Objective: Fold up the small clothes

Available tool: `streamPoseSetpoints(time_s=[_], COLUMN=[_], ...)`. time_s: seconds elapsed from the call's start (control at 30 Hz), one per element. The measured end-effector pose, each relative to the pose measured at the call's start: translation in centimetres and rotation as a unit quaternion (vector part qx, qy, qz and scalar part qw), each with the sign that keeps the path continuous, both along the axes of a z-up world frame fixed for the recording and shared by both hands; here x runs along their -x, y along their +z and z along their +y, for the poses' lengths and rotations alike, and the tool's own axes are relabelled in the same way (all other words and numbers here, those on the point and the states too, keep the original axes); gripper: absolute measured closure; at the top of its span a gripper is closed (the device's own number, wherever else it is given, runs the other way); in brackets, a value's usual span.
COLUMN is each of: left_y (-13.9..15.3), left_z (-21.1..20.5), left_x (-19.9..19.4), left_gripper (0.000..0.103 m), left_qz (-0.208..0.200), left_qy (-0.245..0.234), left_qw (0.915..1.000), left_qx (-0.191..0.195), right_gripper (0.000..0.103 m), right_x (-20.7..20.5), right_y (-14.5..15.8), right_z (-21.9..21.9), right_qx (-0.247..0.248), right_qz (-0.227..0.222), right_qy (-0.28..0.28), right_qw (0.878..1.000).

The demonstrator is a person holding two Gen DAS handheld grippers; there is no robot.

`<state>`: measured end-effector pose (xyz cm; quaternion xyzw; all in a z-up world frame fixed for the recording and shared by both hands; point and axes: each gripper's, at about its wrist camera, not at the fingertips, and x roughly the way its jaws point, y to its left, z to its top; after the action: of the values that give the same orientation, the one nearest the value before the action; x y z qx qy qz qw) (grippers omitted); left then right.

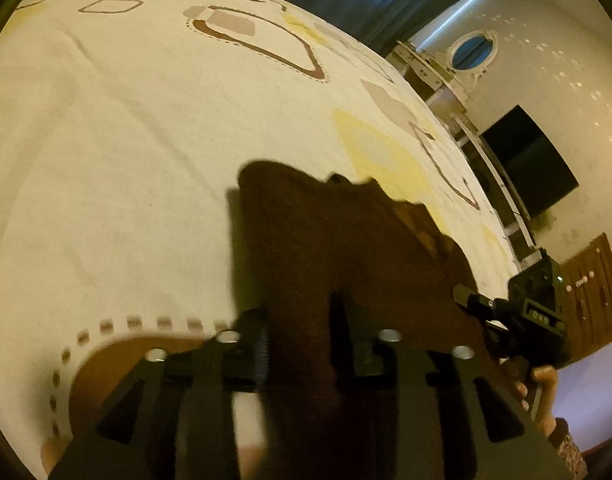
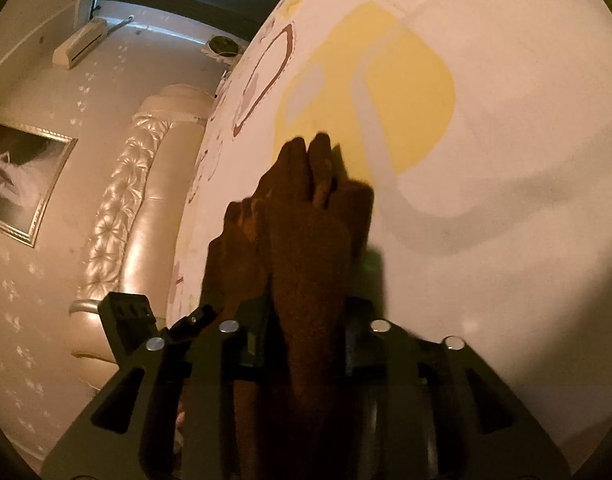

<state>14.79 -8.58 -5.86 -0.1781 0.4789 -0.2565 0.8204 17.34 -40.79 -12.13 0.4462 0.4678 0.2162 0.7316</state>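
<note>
The brown cloth (image 1: 346, 240) lies on the bed (image 1: 125, 140), its near edge taken up in both claws. The left claw (image 1: 301, 344) has cloth bunched between its jaws and looks clamped on it; the right claw (image 2: 306, 344) likewise grips a thick fold that runs forward in ridges. From the left view the right claw (image 1: 502, 312) sits at the cloth's right edge. The fabric looks soft, fuzzy and light — it will sag and bunch, not hold a crease. Best held at corners or along one edge, both sides level, so the fold lands flat.
</note>
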Motion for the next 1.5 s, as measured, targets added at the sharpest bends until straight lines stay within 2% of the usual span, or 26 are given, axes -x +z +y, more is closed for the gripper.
streamPoseSetpoints(time_s=[0.07,0.1,0.2,0.33,0.37,0.43,0.47,0.5,0.57,0.83,0.93,1.03,1.17,1.23,1.3,1.4,1.5], left_y=[0.4,0.5,0.4,0.0,0.0,0.1,0.1,0.0,-0.2,-0.3,0.2,1.0,1.9,2.2,2.4,2.6,2.9], left_z=[0.1,0.2,0.9,1.8,1.8,1.6,1.3,1.2,0.7,0.6,0.6,0.5,0.8,0.9,1.0,0.9,0.8], left_x=[1.5,2.3,5.3,8.5,9.2,9.7,10.0,10.0,10.1,10.5,11.2,12.3,14.4,15.4,16.7,18.3,19.5], left_gripper=[0.050,0.048,0.047,0.045,0.045,0.046,0.049,0.050,0.060,0.061,0.055,0.041,0.026,0.023,0.021,0.019,0.018], left_qz=[0.003,0.002,0.006,0.024,0.023,0.012,0.005,0.002,-0.001,-0.012,-0.014,-0.025,-0.034,-0.042,-0.049,-0.058,-0.064], left_qy=[-0.012,-0.018,-0.026,-0.025,-0.024,-0.024,-0.022,-0.021,-0.024,-0.019,-0.012,-0.009,0.012,0.024,0.037,0.052,0.067], left_qw=[0.9999,0.9998,0.9996,0.9988,0.9989,0.9995,0.9997,0.9998,0.9997,0.9996,0.9996,0.9982,0.9958,0.9942,0.9903,0.9845,0.9780], left_qx=[0.008,0.008,0.013,0.035,0.031,0.018,0.006,-0.003,-0.010,-0.015,-0.023,-0.053,-0.084,-0.096,-0.125,-0.157,-0.187], right_gripper=[0.059,0.054,0.047,0.047,0.047,0.054,0.068,0.073,0.076,0.078,0.076,0.074,0.069,0.064,0.055,0.043,0.034], right_x=[1.2,1.8,4.6,8.6,9.2,10.0,10.3,10.4,10.8,11.2,11.6,12.9,14.9,16.3,17.4,19.3,20.9], right_y=[0.3,0.6,1.0,0.9,0.9,1.0,0.9,0.7,-0.2,-0.8,-0.7,-0.4,0.3,0.9,1.6,3.1,4.8], right_z=[0.0,0.0,0.1,0.1,0.2,0.1,0.1,0.1,-0.2,-0.5,-0.5,-0.6,-0.4,0.0,0.4,1.7,3.8], right_qx=[-0.013,-0.017,-0.030,-0.050,-0.047,-0.040,-0.033,-0.022,-0.028,-0.047,-0.057,-0.052,-0.029,-0.010,0.009,0.069,0.149], right_qz=[0.003,0.002,0.000,0.003,0.004,0.008,0.013,0.020,0.022,0.016,0.021,0.029,0.039,0.042,0.039,0.030,0.022], right_qy=[0.003,0.005,0.014,0.026,0.025,0.019,0.015,0.013,0.006,-0.005,-0.015,-0.020,-0.022,-0.022,-0.022,-0.022,-0.017], right_qw=[1.000,1.000,0.999,0.998,0.999,0.999,0.999,0.999,0.999,0.999,0.998,0.998,0.999,0.999,0.999,0.997,0.989])
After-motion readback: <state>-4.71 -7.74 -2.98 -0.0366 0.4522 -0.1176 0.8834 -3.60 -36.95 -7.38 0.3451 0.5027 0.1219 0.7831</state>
